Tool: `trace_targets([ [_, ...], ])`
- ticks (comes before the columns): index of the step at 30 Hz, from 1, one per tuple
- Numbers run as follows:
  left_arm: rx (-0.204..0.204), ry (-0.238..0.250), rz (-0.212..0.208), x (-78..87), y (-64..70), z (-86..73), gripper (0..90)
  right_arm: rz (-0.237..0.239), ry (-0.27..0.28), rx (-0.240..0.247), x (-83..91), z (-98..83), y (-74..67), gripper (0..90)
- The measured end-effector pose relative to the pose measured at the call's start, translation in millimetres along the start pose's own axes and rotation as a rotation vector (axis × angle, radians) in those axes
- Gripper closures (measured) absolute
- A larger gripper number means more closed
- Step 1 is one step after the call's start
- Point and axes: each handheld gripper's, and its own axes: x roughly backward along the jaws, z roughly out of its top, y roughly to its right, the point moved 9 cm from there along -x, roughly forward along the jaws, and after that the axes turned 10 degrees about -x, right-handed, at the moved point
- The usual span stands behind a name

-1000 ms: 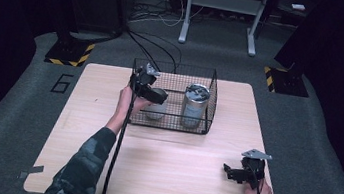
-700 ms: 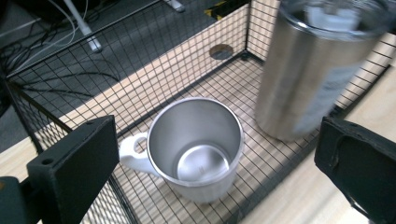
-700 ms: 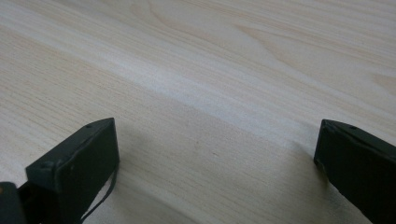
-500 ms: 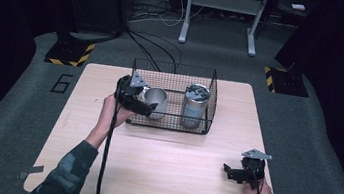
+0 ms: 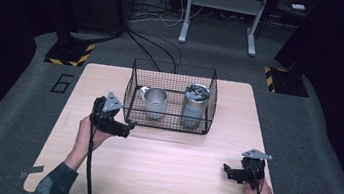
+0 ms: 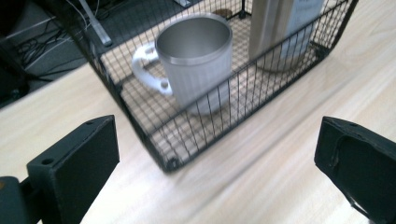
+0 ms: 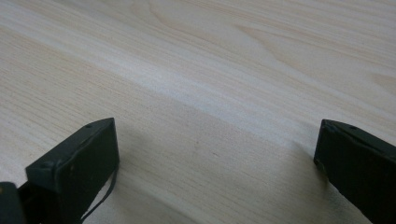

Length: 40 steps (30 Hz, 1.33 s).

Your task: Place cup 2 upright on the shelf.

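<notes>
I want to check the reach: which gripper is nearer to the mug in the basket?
Left. The left gripper is just outside the basket, near the mug. The right gripper rests far away at the table's near right corner.

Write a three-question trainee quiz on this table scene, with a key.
1. True or false: the steel mug stands upright inside the wire basket.
2. Which gripper is nearer the basket: A) left gripper B) right gripper?
3. Fill in: beside the mug in the basket stands a steel ____.

Key:
1. True; its open mouth faces up.
2. A; it sits just off the basket's front left corner, jaws apart and empty.
3. Tumbler; it is taller than the mug and has a lid.
</notes>
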Motion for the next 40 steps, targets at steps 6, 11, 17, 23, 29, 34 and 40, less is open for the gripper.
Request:
trace_targets([
  [6, 0.041, -0.037, 0.006, 3.2, 6.7, -42.9, 0.0, 0.0, 0.0, 0.0, 0.0, 0.0, 0.0, 0.0],
  [11, 0.082, -0.069, 0.012, 6.1, 10.3, -77.3, 0.0, 0.0, 0.0, 0.0, 0.0, 0.0, 0.0, 0.0],
  [17, 0.157, -0.108, 0.033, 12.5, 8.6, -119.9, 0.0, 0.0, 0.0, 0.0, 0.0, 0.0, 0.0, 0.0],
  [23, 0.239, -0.157, 0.063, 19.2, 3.8, -164.5, 0.0, -0.003, -0.001, 0.0, -0.1, -0.1, 0.1, 0.0],
  [29, 0.322, -0.183, 0.093, 26.1, -1.9, -204.0, 0.0, -0.002, -0.004, -0.001, 0.2, -0.3, 0.1, 0.0],
  [34, 0.331, -0.194, 0.143, 30.6, -10.2, -211.7, 0.0, -0.002, -0.003, -0.002, 0.2, -0.3, 0.1, 0.0],
  [40, 0.327, -0.197, 0.139, 30.7, -11.1, -212.1, 0.0, -0.002, 0.0, -0.003, 0.1, -0.1, 0.1, 0.0],
])
